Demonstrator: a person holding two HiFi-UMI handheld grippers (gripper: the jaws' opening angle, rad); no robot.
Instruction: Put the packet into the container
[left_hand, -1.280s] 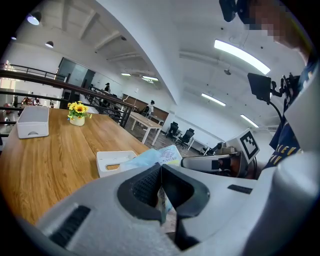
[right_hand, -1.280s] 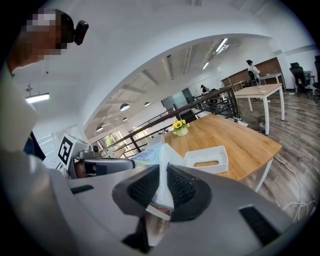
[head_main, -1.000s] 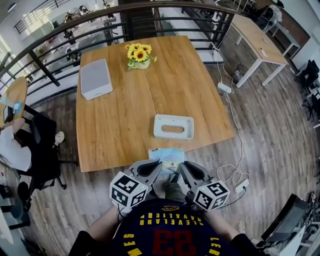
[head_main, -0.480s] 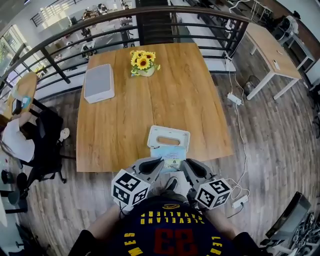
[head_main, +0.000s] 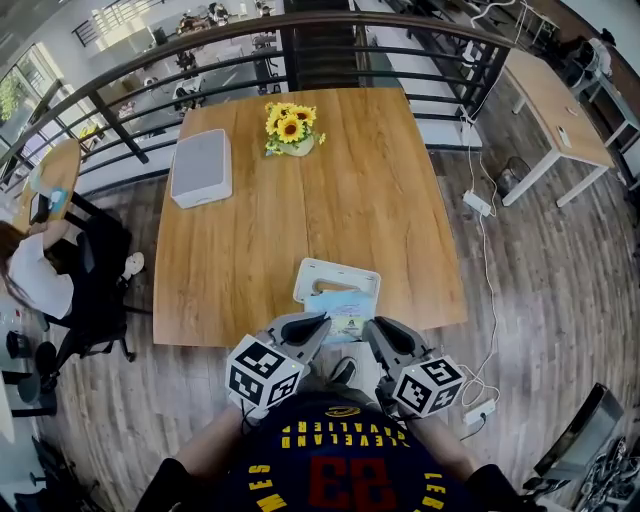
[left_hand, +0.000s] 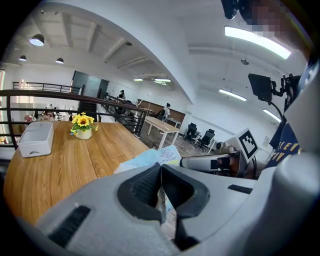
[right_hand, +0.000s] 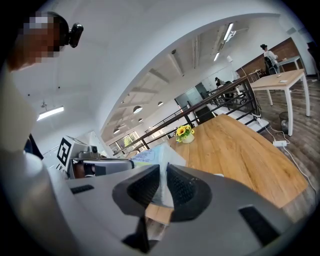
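Note:
The light-blue packet (head_main: 345, 312) hangs stretched between my two grippers, above the near part of the white rectangular container (head_main: 331, 267). That container lies near the front edge of the wooden table (head_main: 260, 240). My left gripper (head_main: 318, 322) is shut on the packet's left edge, and my right gripper (head_main: 372, 328) is shut on its right edge. In the left gripper view the packet (left_hand: 156, 157) rises out of the closed left gripper (left_hand: 161, 187). In the right gripper view the packet (right_hand: 156, 156) sits pinched in the right gripper (right_hand: 162, 186). The packet hides the container's near rim.
A vase of sunflowers (head_main: 290, 130) and a grey-white box (head_main: 200, 167) stand at the table's far end, before a dark railing (head_main: 140, 110). A seated person and a black chair (head_main: 95, 290) are at the left. Cables and a power strip (head_main: 477, 205) lie on the floor at the right.
Both grippers have carried the packet forward, from just off the table's near edge to over the near part of the container.

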